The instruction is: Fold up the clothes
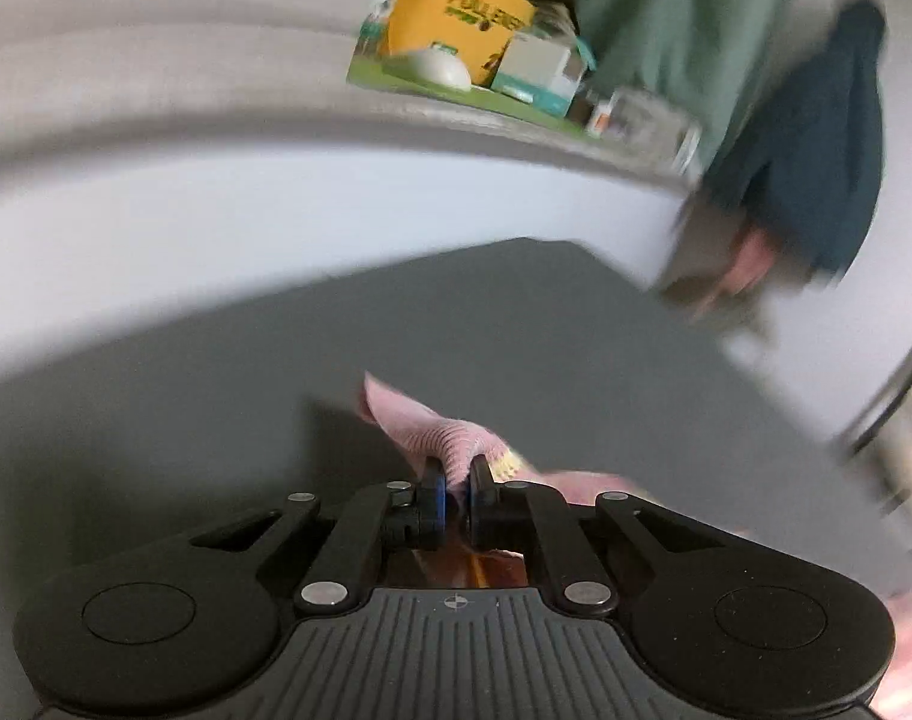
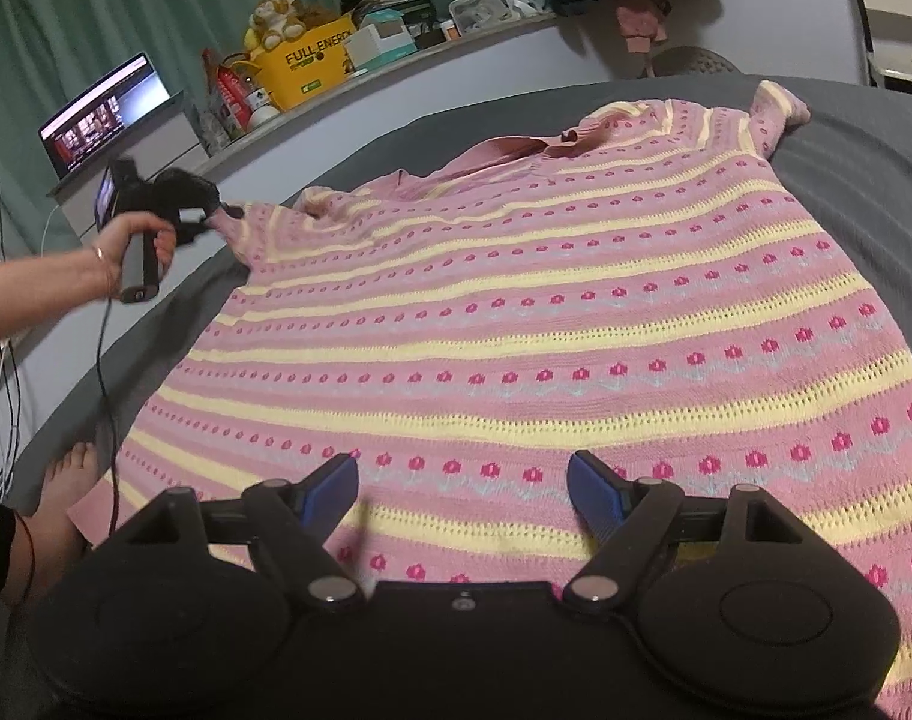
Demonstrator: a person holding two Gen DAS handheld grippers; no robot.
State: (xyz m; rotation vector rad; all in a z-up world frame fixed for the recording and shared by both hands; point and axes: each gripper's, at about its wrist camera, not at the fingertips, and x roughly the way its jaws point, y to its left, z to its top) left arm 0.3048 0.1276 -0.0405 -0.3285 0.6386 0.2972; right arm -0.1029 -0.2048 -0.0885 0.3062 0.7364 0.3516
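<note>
Right gripper (image 2: 463, 495): you hold it released, its blue pads spread wide above the hem end of the sweater, touching nothing that shows
Left gripper (image 1: 456, 489): you have it clenched on a pink fold of the sweater's sleeve; in the right wrist view it (image 2: 213, 217) pinches the sleeve tip at the sweater's left edge
Left hand (image 2: 133, 246): wrapped around the left gripper's handle, a cable hanging down from it
Sweater (image 2: 516, 324): pink knit with yellow stripes and rows of small flowers, spread flat on the bed, collar at the far end; its near hem is hidden behind your right gripper's body
Bed (image 2: 864, 168): grey sheet, bare to the right of the sweater and along its left edge
Foot (image 2: 72, 480): bare, at the lower left beside the bed, cut off by the frame
Laptop (image 2: 105, 111): open and lit on the shelf at far left, screen content too small to make out
Yellow box (image 2: 312, 69): on the far shelf, printed FULL ENERGY, a plush toy (image 2: 273, 18) sitting on top; what lies inside is hidden
Left wrist view: heavily blurred at right, where a hand-like shape and dark fabric cannot be made out clearly
</note>
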